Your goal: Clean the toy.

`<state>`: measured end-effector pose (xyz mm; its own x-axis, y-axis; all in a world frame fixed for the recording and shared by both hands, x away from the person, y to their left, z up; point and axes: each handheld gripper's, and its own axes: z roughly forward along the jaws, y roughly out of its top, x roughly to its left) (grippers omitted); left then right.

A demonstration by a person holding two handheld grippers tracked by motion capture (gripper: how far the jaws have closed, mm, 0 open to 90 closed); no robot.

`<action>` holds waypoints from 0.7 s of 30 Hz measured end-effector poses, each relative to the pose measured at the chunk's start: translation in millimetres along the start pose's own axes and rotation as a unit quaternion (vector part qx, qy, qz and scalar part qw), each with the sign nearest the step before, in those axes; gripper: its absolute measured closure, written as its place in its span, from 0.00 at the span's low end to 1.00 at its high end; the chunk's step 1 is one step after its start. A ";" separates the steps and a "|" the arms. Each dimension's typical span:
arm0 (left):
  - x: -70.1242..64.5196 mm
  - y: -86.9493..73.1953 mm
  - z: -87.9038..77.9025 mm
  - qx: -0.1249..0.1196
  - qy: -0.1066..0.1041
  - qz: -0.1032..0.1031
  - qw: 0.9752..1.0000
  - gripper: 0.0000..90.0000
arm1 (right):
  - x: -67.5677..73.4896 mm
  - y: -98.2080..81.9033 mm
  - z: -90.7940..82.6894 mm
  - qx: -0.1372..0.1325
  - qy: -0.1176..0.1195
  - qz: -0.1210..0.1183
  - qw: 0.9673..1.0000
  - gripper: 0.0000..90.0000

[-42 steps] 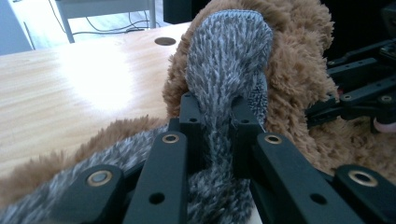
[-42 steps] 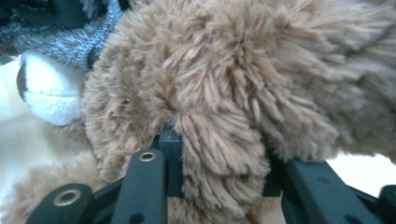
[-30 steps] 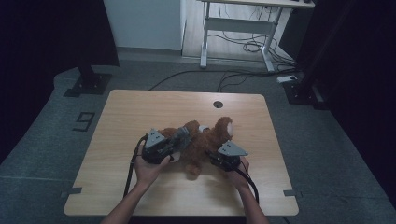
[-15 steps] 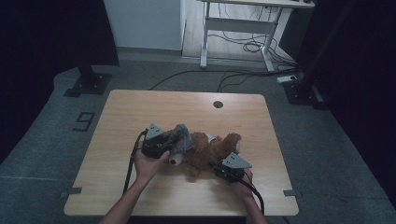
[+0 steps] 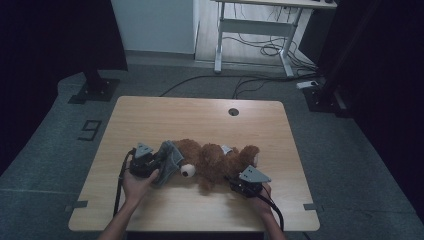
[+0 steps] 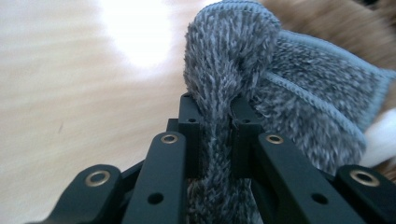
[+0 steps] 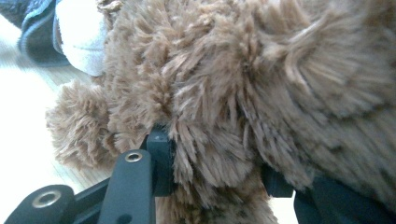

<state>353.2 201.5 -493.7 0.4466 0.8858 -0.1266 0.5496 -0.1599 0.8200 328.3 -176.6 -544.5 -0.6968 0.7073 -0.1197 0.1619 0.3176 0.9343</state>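
Brown plush marks the one teddy bear point(image 5: 220, 159) we have lying at the lower middle of the high view, on the wooden table point(image 5: 200, 115). Our left gripper point(image 5: 159, 161) pinches the single grey cloth point(image 6: 280, 88) at its head. Our right gripper point(image 5: 235, 182) clamps its body fur.

Left tool point(image 5: 159, 165): jaws nearly closed, pads clamping a fold between them; hand wraps its body from below. Right tool point(image 5: 239, 183): jaws partly apart, apparently gripping, though the pads are mostly hidden. Both forearms enter from the bottom edge.
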 end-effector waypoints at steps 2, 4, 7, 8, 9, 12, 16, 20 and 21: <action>1.4 2.8 -6.3 -0.014 -0.007 -0.008 1.000 0.87 | -0.1 -0.2 0.0 -0.001 0.001 -0.001 1.000 0.61; -5.8 13.9 -13.7 -0.031 -0.018 -0.002 0.999 0.87 | -0.3 -0.6 0.1 -0.002 0.001 -0.001 1.000 0.61; -28.9 37.5 -20.1 -0.053 -0.036 0.023 0.998 0.87 | -0.3 -1.0 0.1 -0.004 0.001 -0.002 1.000 0.61; -38.0 45.6 -19.9 -0.058 -0.042 0.033 0.997 0.87 | -0.2 -1.1 0.0 -0.005 0.001 -0.002 1.000 0.61; -47.2 53.3 -18.2 -0.062 -0.050 0.040 0.996 0.87 | -0.1 -1.2 0.0 -0.005 0.001 -0.003 1.000 0.61; -72.7 72.5 -4.9 -0.057 -0.065 0.062 0.994 0.87 | -0.5 -1.6 -0.2 -0.008 0.002 -0.006 1.000 0.61; -91.3 82.3 24.9 -0.025 -0.063 0.078 0.995 0.87 | -0.7 -2.0 -0.7 -0.008 0.003 -0.005 1.000 0.60; -83.1 72.4 42.8 0.000 -0.058 0.069 0.996 0.87 | -1.8 -2.7 -1.3 -0.009 0.005 -0.003 1.000 0.59; -78.8 67.9 42.4 -0.004 -0.060 0.063 0.996 0.87 | -1.8 -2.6 -1.1 -0.009 0.005 -0.002 1.000 0.58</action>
<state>385.2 102.4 -451.7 0.5938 0.7998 -0.0880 0.4786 -0.2632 0.8377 328.4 -179.5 -546.3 -0.7047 0.6992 -0.1207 0.1454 0.3089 0.9399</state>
